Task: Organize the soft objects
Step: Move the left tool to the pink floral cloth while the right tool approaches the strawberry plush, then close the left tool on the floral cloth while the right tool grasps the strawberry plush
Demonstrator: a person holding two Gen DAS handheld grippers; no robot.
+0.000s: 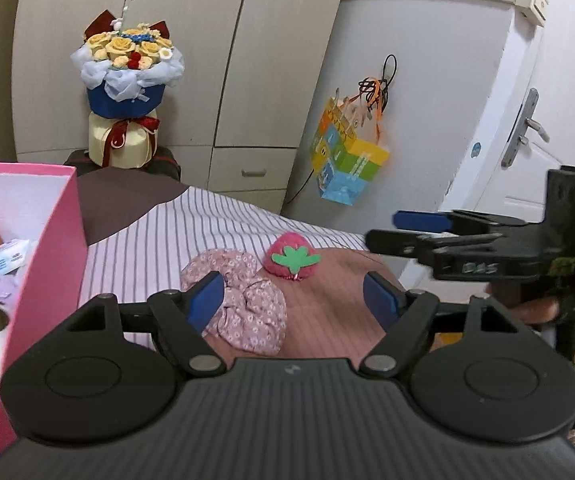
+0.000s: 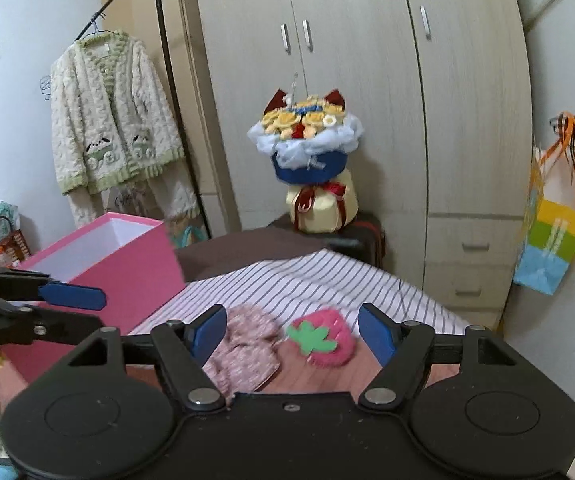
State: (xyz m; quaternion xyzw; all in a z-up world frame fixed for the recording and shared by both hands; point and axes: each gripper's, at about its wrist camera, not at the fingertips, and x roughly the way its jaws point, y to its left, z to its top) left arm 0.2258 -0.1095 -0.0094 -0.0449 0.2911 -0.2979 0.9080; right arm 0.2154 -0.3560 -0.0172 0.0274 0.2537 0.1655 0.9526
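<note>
A pink floral fabric piece (image 1: 243, 304) and a pink plush strawberry (image 1: 292, 257) with a green leaf lie side by side on the striped bed cover (image 1: 191, 224). My left gripper (image 1: 293, 302) is open and empty, just short of them. My right gripper (image 2: 291, 330) is open and empty, above the same two items, the fabric piece (image 2: 247, 340) and the strawberry (image 2: 323, 340). It shows side-on at the right of the left wrist view (image 1: 419, 228). A pink box (image 1: 47, 248) at the left holds several soft toys and packets; it also shows in the right wrist view (image 2: 127, 264).
A flower bouquet (image 1: 127, 80) stands on a dark stool beyond the bed. Wardrobe doors (image 2: 367, 80) are behind it. A coloured paper bag (image 1: 347, 160) hangs on the wall at the right. A cardigan (image 2: 111, 120) hangs on a rack at the left.
</note>
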